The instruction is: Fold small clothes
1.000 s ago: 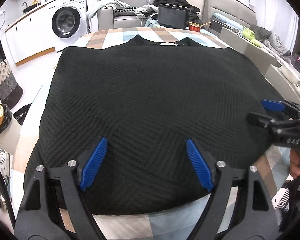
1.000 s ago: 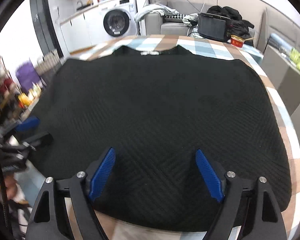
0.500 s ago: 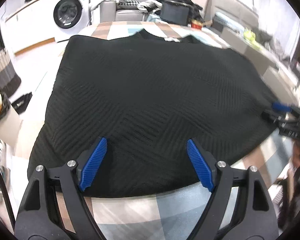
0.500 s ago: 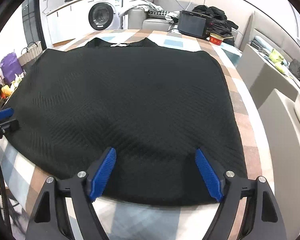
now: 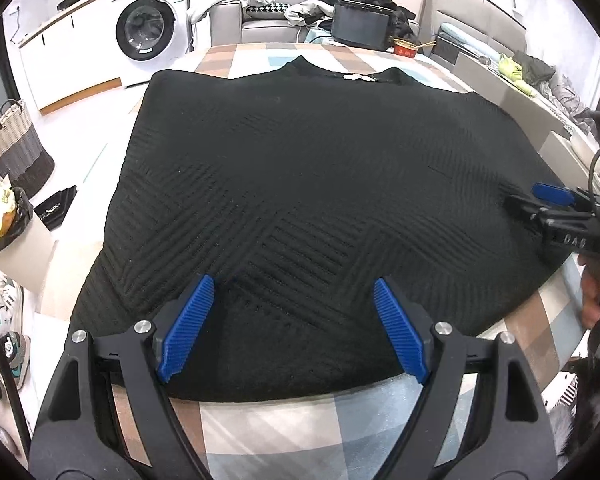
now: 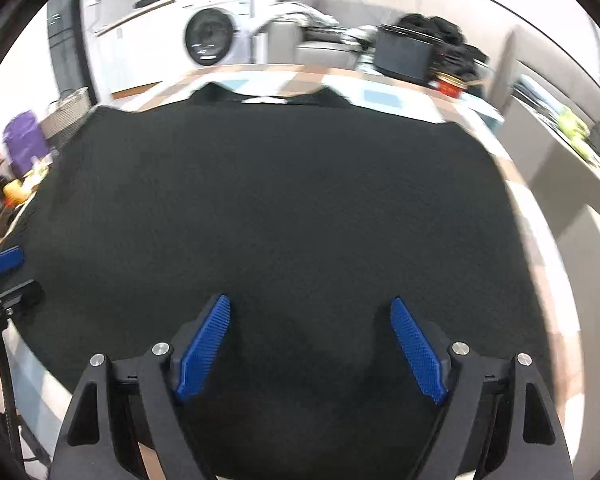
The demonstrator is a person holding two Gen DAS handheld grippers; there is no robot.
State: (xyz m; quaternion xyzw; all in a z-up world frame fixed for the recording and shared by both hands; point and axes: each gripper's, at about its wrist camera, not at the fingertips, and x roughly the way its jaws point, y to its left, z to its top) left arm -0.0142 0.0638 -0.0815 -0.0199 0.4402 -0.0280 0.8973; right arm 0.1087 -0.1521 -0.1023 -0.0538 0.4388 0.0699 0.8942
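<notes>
left gripper [image 5: 290,326] fingers wide apart, empty | right gripper [image 6: 310,350] likewise | above black sweater [image 5: 320,184]

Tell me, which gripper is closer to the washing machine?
Left. The left gripper hovers over the sweater's washer-side half; the right gripper is at its opposite edge, farther from the washing machine.

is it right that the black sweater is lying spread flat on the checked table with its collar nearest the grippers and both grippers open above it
Not quite. The black sweater is spread flat on the checked table, but its collar lies at the far end; the hem is nearest the grippers. The left wrist view shows it. The left gripper and right gripper are both open above it.
</notes>
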